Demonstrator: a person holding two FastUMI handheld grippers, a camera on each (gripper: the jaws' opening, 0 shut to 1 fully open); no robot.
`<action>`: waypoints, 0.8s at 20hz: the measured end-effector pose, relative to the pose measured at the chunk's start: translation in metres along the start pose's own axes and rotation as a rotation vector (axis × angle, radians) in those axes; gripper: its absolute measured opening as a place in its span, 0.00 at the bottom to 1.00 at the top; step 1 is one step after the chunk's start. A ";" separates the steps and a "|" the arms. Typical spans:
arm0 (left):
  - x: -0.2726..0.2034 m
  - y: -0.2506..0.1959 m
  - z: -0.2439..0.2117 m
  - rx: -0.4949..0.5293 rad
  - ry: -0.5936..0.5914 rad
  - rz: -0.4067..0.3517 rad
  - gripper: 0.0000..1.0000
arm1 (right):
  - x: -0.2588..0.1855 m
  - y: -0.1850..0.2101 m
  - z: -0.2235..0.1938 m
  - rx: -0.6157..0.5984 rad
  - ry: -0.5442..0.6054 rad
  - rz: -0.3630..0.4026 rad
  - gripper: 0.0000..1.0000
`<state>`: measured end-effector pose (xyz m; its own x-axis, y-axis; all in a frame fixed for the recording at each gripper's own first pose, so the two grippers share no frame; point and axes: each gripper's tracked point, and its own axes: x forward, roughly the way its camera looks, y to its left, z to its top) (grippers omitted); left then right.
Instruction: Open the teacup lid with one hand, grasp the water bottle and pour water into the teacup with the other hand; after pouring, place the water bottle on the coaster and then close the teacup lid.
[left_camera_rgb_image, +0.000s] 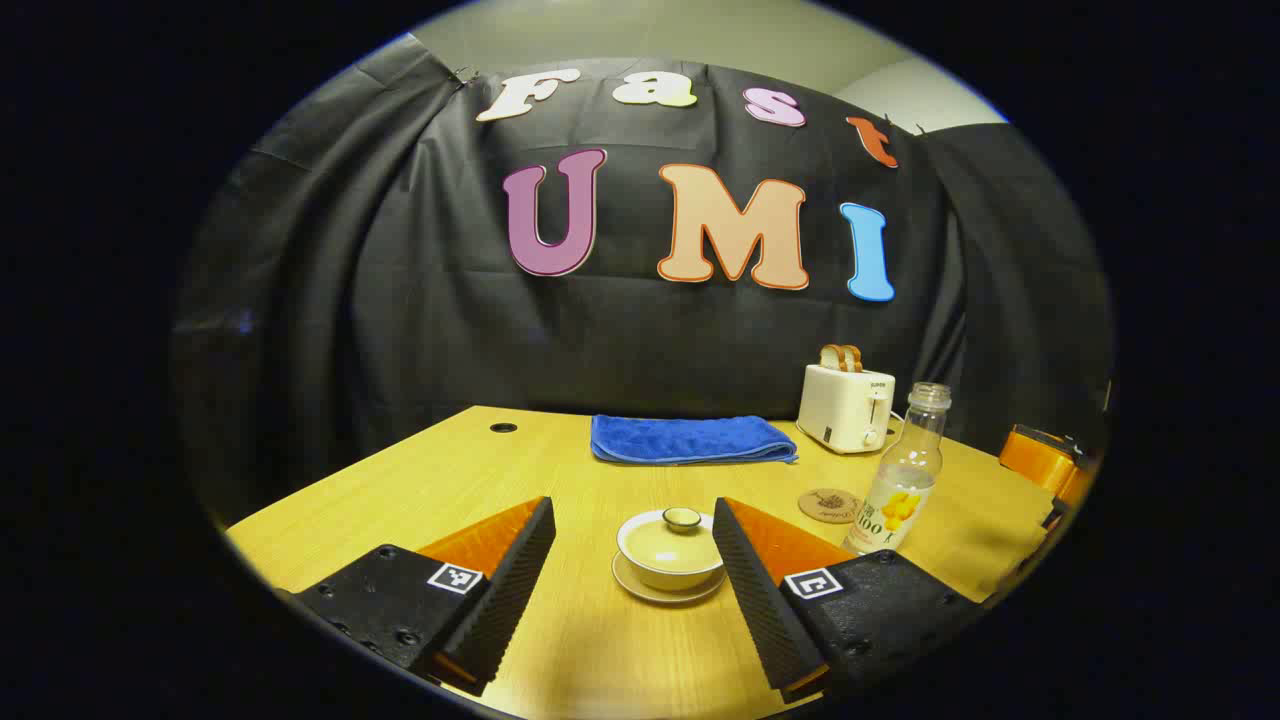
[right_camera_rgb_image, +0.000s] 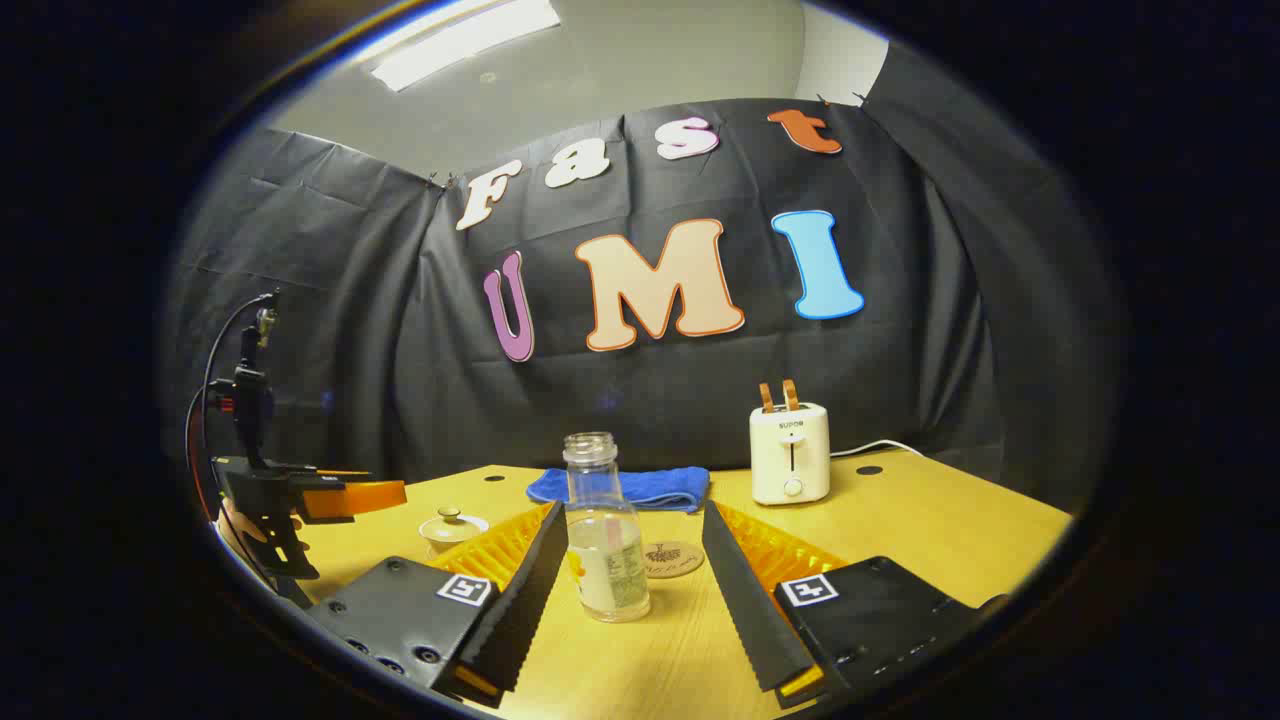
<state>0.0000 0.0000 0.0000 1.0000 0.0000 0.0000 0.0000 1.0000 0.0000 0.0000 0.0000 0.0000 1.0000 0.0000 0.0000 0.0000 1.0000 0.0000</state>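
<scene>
In the left gripper view, the left hand-held gripper (left_camera_rgb_image: 633, 520) is seen spread wide and released, its fingers on either side of the teacup (left_camera_rgb_image: 670, 553) without touching it. The lid (left_camera_rgb_image: 679, 536) is seated on the teacup, which rests on a saucer on the bench (left_camera_rgb_image: 560, 480). In the right gripper view, the right hand-held gripper (right_camera_rgb_image: 633, 525) is likewise released, the water bottle (right_camera_rgb_image: 604, 528) standing uncapped between its fingers, untouched. The coaster (right_camera_rgb_image: 672, 558) lies just behind the bottle. A blue cloth (left_camera_rgb_image: 690, 439) and a toaster (left_camera_rgb_image: 846, 405) are set farther back.
</scene>
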 end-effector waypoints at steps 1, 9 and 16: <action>0.000 0.000 -0.003 0.001 0.001 -0.010 0.94 | 0.002 0.002 -0.004 -0.011 0.003 -0.012 0.88; 0.008 -0.004 -0.016 0.026 -0.010 -0.008 0.93 | 0.009 0.008 -0.033 -0.035 0.047 -0.021 0.90; 0.011 -0.006 -0.026 0.052 -0.007 0.007 0.93 | 0.011 0.012 -0.041 -0.013 0.061 -0.009 0.88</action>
<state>0.0107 -0.0063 -0.0255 1.0000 0.0071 0.0070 -0.0074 0.9986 0.0524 0.0107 0.0121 -0.0409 0.9981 -0.0093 -0.0609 0.0085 0.9999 -0.0129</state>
